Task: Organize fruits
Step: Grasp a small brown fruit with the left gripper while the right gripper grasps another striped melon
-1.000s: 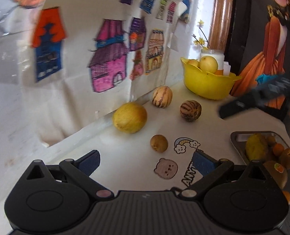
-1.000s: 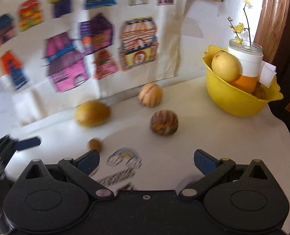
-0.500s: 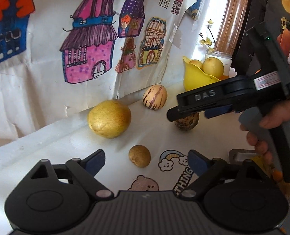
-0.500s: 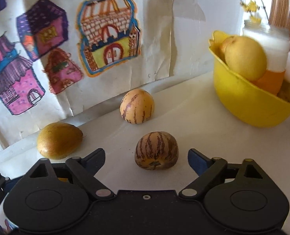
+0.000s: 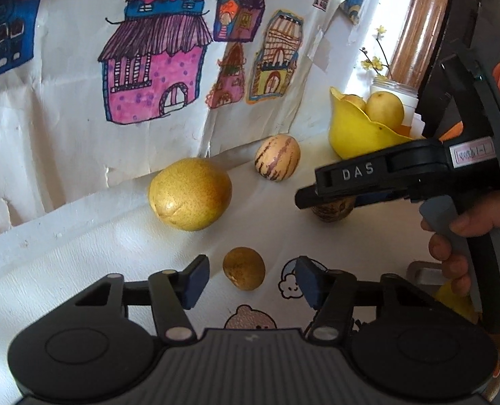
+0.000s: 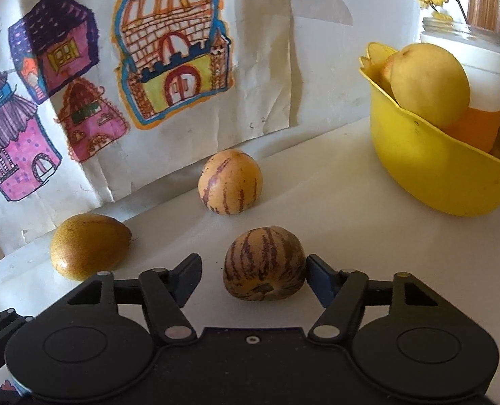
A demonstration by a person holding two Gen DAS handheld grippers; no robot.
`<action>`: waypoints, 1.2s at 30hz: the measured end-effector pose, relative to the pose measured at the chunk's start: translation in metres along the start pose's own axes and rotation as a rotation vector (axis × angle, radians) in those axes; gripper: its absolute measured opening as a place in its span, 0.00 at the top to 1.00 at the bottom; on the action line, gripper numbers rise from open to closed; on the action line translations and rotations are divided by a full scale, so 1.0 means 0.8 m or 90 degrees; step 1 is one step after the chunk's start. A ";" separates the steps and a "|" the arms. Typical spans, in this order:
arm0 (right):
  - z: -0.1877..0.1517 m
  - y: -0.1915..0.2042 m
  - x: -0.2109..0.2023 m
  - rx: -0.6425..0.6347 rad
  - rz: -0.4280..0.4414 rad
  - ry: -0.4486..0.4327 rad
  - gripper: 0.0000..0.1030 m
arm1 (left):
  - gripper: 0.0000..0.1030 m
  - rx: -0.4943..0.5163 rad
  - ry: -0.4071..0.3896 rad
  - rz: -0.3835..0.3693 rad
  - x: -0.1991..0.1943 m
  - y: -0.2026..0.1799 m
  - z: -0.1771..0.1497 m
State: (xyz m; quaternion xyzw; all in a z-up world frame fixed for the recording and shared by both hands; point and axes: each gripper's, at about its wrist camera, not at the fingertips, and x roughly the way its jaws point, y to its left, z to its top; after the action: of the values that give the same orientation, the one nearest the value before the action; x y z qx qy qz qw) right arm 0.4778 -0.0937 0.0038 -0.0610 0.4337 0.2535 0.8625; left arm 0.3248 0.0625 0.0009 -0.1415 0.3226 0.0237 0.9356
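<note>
Closing, the left hand-held gripper [image 5: 250, 278] flanks a small brown fruit [image 5: 244, 268], the right hand-held gripper [image 6: 251, 275] a striped fruit [image 6: 264, 264].

Both views ride low on a hand-held gripper, angled down over the white desk [image 5: 81, 263] toward the wall of house drawings [image 6: 172, 57]. The left wrist view sits further back and left. The right wrist view sits closer in. Both show the pear [image 5: 190, 194], pale striped fruit [image 6: 229, 182] and yellow bowl [image 5: 354, 131] at the right of the frame.
</note>
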 end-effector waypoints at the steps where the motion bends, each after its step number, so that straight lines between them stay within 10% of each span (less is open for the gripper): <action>1: -0.001 -0.001 0.000 0.002 -0.002 0.001 0.37 | 0.44 -0.001 0.002 0.001 0.000 0.000 0.001; 13: 0.000 -0.005 0.004 0.013 -0.011 0.005 0.47 | 0.71 -0.027 0.007 0.003 0.005 0.001 0.003; 36: -0.044 0.010 -0.071 0.001 0.083 -0.020 0.49 | 0.72 -0.018 0.016 -0.018 -0.030 -0.004 -0.020</action>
State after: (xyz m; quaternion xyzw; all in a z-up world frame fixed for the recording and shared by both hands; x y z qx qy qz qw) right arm 0.4207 -0.1199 0.0272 -0.0283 0.4234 0.3097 0.8509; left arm 0.2965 0.0564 0.0043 -0.1592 0.3322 0.0134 0.9296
